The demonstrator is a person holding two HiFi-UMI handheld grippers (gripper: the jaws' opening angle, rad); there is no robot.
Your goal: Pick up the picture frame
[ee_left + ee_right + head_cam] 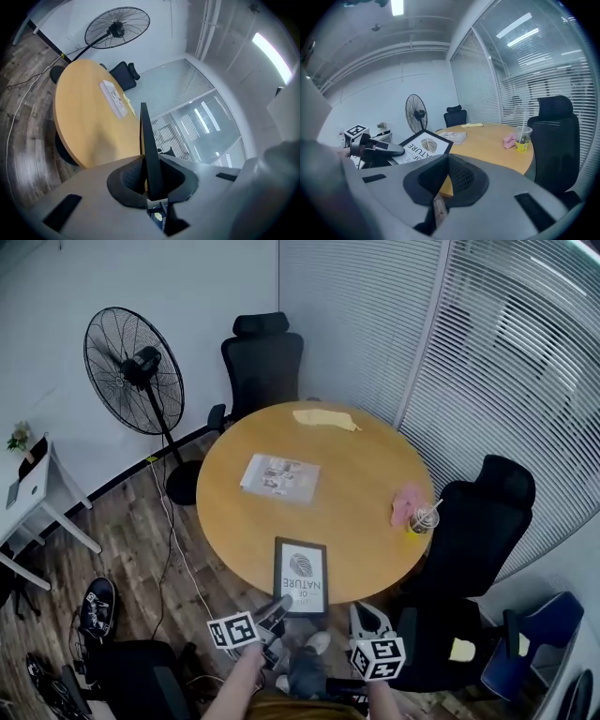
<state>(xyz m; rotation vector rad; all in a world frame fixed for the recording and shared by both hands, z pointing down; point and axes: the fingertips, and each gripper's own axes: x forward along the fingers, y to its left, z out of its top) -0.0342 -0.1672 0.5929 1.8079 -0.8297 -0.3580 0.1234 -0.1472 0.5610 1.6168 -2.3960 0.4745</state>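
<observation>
The black picture frame (301, 576), with a leaf print and lettering, lies over the near edge of the round wooden table (356, 474). My left gripper (279, 607) is shut on its lower left corner. In the left gripper view the frame (147, 140) runs edge-on between the jaws of the left gripper (152, 187). My right gripper (366, 618) hangs just right of the frame, below the table edge, shut with nothing in it. The right gripper view shows the frame (419, 145) tilted up beyond the right gripper (449, 178), with the left gripper (377, 149) clamped on it.
On the table lie a sheet of papers (280, 475), a yellow cloth (325, 418), a pink cloth (407, 502) and a cup with a straw (424, 519). Black office chairs (478, 521) ring it. A standing fan (131, 371) and a white desk (33, 493) are at the left.
</observation>
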